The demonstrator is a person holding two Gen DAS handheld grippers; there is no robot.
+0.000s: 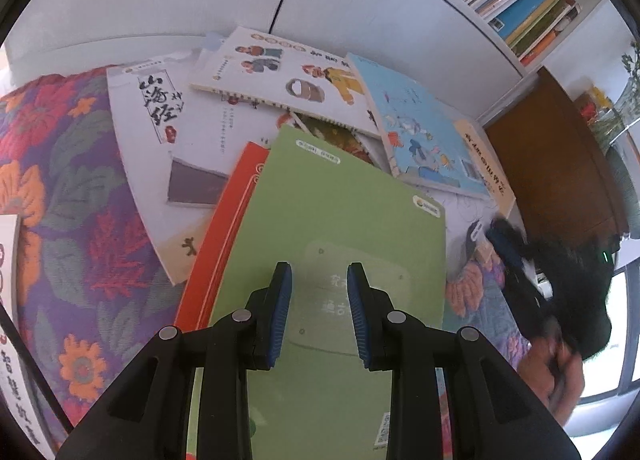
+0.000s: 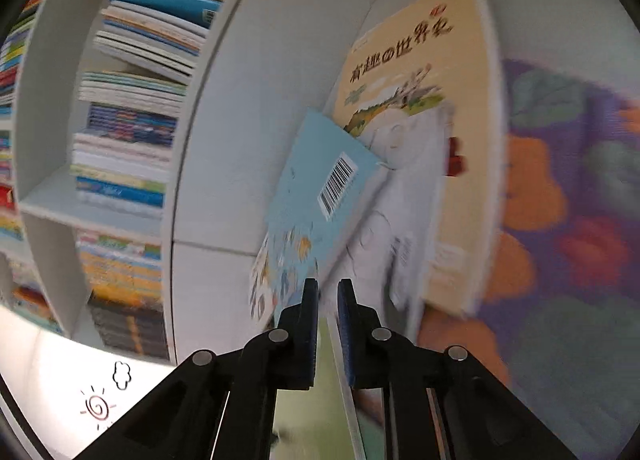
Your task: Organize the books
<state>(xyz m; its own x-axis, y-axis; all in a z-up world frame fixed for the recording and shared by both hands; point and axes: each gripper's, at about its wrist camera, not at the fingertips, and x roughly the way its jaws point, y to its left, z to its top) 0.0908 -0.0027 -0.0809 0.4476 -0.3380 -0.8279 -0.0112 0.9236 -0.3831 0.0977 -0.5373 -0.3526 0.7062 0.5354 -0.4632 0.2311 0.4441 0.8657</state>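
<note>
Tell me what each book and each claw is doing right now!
Left claw: a little open, over the green book, holding nothing.
Green book: lying flat on top of the red book.
Red book: flat, mostly covered.
Right claw: shut on the light blue book.
Light blue book: pinched at its edge, tilted.
Cream book: closed, lying partly under other books.
Shelf books: stacked.

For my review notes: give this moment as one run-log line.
left gripper: over green book, no grip seen | right gripper: shut on light blue book edge | other books loose on floral cloth
</note>
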